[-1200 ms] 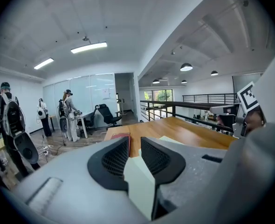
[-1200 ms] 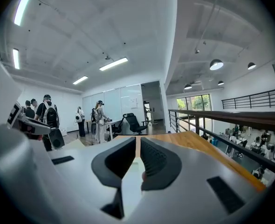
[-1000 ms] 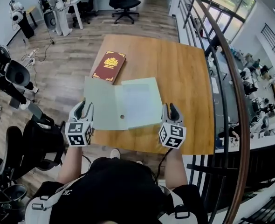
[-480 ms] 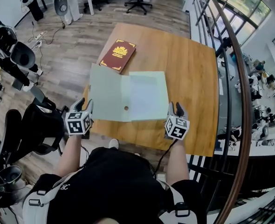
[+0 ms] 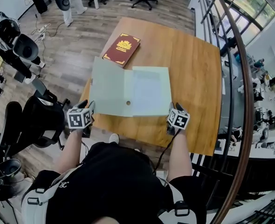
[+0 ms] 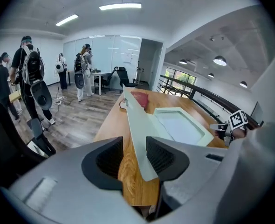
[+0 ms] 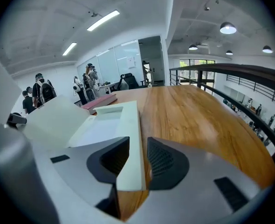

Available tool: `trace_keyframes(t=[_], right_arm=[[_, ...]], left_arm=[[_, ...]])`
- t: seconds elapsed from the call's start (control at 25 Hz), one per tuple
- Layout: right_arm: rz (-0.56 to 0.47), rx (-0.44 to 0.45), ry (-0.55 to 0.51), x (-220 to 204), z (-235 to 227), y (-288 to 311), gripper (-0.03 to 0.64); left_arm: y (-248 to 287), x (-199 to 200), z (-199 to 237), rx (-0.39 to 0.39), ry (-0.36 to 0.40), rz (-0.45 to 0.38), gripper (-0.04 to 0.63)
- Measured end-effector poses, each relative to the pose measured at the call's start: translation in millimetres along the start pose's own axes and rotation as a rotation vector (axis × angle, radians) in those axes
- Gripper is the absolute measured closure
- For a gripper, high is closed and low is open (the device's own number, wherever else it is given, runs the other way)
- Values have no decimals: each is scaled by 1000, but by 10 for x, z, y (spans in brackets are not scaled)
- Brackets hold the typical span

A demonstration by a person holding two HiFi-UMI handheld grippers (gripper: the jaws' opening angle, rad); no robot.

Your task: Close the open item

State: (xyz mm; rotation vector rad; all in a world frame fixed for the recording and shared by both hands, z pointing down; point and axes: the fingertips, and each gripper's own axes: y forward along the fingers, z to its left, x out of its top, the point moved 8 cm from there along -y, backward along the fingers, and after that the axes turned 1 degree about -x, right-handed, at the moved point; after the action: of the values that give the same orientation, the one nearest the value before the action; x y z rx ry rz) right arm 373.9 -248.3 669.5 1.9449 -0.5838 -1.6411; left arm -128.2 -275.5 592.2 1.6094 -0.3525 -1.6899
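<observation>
Lying open, the pale green folder (image 5: 128,90) is not yet closed. The left gripper (image 5: 88,107) straddles its raised cover (image 6: 137,129) and the right gripper (image 5: 175,108) its tray edge (image 7: 130,171), both with jaws parted, unclamped.

Your surface (image 5: 193,69): bare wood.
Near your edge: pale-green folder (image 5: 128,92), lying open.
Beyond the folder: red book (image 5: 122,49), closed, just beside it.

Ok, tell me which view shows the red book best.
The head view: the red book lies flat with its whole cover showing. The left gripper view catches only part behind the raised folder flap; the right gripper view shows it small, edge-on.
</observation>
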Motion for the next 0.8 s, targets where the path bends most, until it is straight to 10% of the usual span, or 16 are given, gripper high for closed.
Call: trace_keyframes(t=[0.4, 0.6, 0.8], right_arm=[[53, 119, 206, -252, -131, 199, 491], [127, 275, 278, -357, -61, 211, 504], [159, 310, 257, -394, 25, 171, 515]], left_arm=[[73, -206, 108, -144, -213, 47, 460], [87, -178, 139, -203, -329, 1, 581], [43, 0, 78, -260, -308, -37, 591]])
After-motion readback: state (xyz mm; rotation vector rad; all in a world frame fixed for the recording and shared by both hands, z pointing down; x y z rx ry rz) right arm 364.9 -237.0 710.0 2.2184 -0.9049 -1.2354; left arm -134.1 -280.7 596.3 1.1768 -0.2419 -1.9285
